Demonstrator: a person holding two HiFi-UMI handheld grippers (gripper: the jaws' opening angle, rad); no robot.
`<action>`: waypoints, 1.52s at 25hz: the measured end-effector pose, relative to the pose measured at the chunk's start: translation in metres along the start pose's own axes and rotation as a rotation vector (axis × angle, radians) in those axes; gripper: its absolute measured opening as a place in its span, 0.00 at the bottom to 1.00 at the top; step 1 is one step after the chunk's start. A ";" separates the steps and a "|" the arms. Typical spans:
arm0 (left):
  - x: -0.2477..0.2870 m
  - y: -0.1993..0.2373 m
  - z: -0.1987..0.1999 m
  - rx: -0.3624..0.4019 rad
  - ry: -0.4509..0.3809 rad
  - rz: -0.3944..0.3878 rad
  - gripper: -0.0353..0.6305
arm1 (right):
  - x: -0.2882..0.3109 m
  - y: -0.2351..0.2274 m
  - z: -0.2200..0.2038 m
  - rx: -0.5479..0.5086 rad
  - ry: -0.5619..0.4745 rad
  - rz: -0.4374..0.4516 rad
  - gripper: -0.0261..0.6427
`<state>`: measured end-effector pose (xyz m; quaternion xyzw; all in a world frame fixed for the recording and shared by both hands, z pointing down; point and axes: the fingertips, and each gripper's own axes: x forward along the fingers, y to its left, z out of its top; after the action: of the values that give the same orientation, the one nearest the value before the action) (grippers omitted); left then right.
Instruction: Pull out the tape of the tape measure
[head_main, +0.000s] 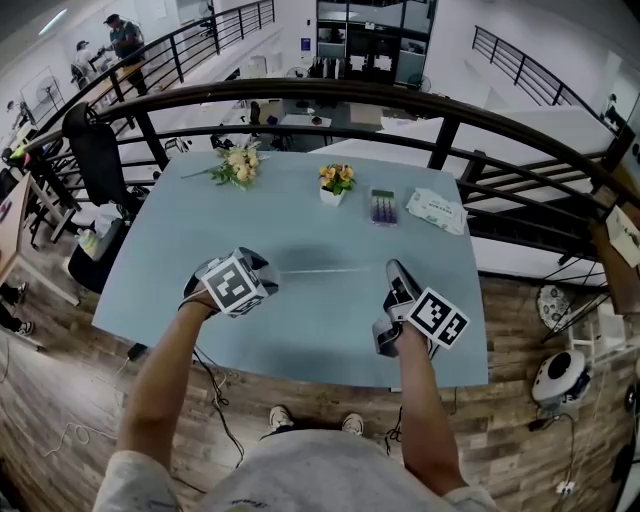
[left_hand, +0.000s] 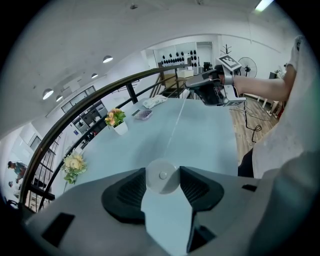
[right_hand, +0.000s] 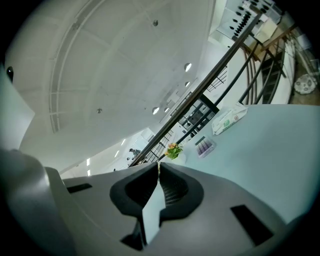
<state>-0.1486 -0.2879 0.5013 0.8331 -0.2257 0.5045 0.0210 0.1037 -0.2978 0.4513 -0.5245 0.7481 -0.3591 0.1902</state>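
A: What do the jaws of the left gripper (left_hand: 163, 172) have?
B: They are closed on the tape measure (left_hand: 162, 179), a round white case with a small stud at its centre. 1 dark ribbed pad presses on each side of it.
A: And the right gripper (right_hand: 158, 166)?
B: Its jaws are almost together, pinched on the thin end of the tape (head_main: 330, 270).
A: Where does the tape run?
B: In the head view it is a fine pale line stretched between the 2 grippers, from the case at the left to the right gripper's tips, over the light blue tabletop (head_main: 300, 225). I cannot tell whether it touches the surface. The left gripper view shows it leaving the case and reaching straight across to the right gripper.
A: How are the grippers held?
B: The left one tilts down toward the tabletop and the right one lies about level. Each is in a hand, near the front edge.
A: Anything else there?
B: 4 things along the far side, well apart from the tape: a bouquet (head_main: 238, 163) lying at the left, a small white pot of orange flowers (head_main: 336, 183), a purple box (head_main: 383, 207) and a white packet (head_main: 436, 210). A dark curved railing (head_main: 400, 100) runs beyond the far edge.
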 end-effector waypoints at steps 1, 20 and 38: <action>0.000 0.000 0.001 0.002 -0.003 -0.001 0.37 | 0.001 0.000 -0.001 0.003 0.005 0.001 0.06; 0.042 -0.016 0.002 0.050 0.003 -0.070 0.37 | 0.000 -0.027 -0.042 0.022 0.055 -0.071 0.07; 0.084 -0.014 -0.029 0.106 0.051 -0.160 0.37 | 0.007 -0.061 -0.096 0.011 0.125 -0.211 0.07</action>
<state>-0.1341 -0.2978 0.5898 0.8353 -0.1306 0.5336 0.0228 0.0773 -0.2832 0.5608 -0.5757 0.6974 -0.4132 0.1072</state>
